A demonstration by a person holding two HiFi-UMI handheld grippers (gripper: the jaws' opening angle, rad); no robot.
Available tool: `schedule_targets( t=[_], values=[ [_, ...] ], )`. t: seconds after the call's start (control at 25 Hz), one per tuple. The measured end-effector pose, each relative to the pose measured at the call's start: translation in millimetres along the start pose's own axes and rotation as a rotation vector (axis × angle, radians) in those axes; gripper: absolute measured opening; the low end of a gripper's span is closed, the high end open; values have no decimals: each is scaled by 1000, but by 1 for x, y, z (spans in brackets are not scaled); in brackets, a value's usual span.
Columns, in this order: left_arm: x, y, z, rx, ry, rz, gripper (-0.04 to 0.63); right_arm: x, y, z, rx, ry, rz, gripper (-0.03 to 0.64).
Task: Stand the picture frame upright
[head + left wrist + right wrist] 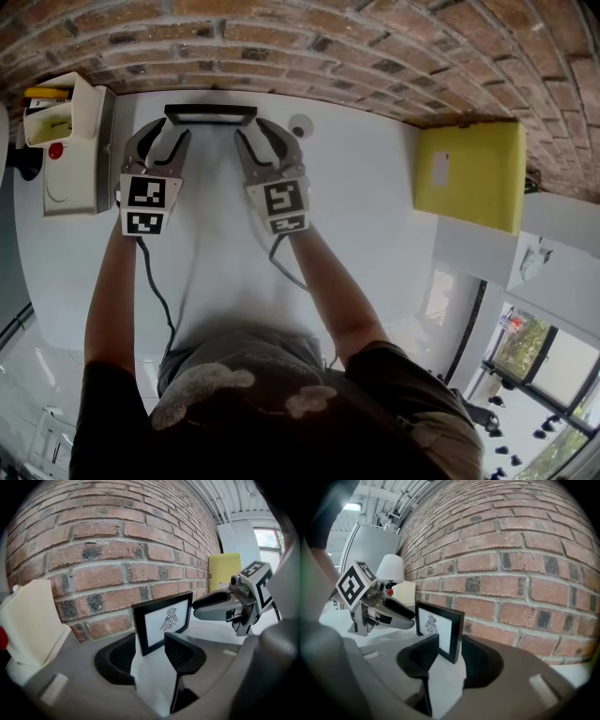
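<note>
A black picture frame (pixel 210 114) with a bird drawing stands upright at the far edge of the white table (pixel 375 216), against the brick wall. My left gripper (pixel 169 131) is open at its left end, and my right gripper (pixel 253 129) is open at its right end. In the left gripper view the frame's (pixel 163 620) lower left corner stands between the jaws of the left gripper (pixel 151 658), with gaps on both sides. In the right gripper view the frame's (pixel 439 627) right edge stands between the spread jaws of the right gripper (pixel 451 654), untouched.
A cream device with a red button (pixel 70 141) stands at the table's far left. A yellow box (pixel 469 173) sits at the right. A small white round object (pixel 300 125) lies just right of the frame. The brick wall (pixel 375 47) closes off the back.
</note>
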State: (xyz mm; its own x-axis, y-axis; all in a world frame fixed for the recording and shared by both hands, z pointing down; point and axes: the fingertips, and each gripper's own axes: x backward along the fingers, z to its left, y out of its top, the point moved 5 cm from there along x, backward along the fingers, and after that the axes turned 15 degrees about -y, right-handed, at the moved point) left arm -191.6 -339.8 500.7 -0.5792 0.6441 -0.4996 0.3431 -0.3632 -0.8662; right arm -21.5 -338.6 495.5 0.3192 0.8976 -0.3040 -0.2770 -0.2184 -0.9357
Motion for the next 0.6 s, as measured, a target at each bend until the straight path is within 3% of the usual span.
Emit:
schedule_targets(
  t=[0.16, 0.4, 0.6],
  values=[
    [-6, 1, 5, 29, -7, -19, 235, -11, -5, 1, -24, 46, 33, 229],
    [-10, 3, 7, 33, -25, -15, 262, -20, -1, 7, -1, 75, 30, 250],
    [-9, -8, 5, 93, -46, 3, 307, -15, -17, 8, -39, 60, 77, 265]
  ],
)
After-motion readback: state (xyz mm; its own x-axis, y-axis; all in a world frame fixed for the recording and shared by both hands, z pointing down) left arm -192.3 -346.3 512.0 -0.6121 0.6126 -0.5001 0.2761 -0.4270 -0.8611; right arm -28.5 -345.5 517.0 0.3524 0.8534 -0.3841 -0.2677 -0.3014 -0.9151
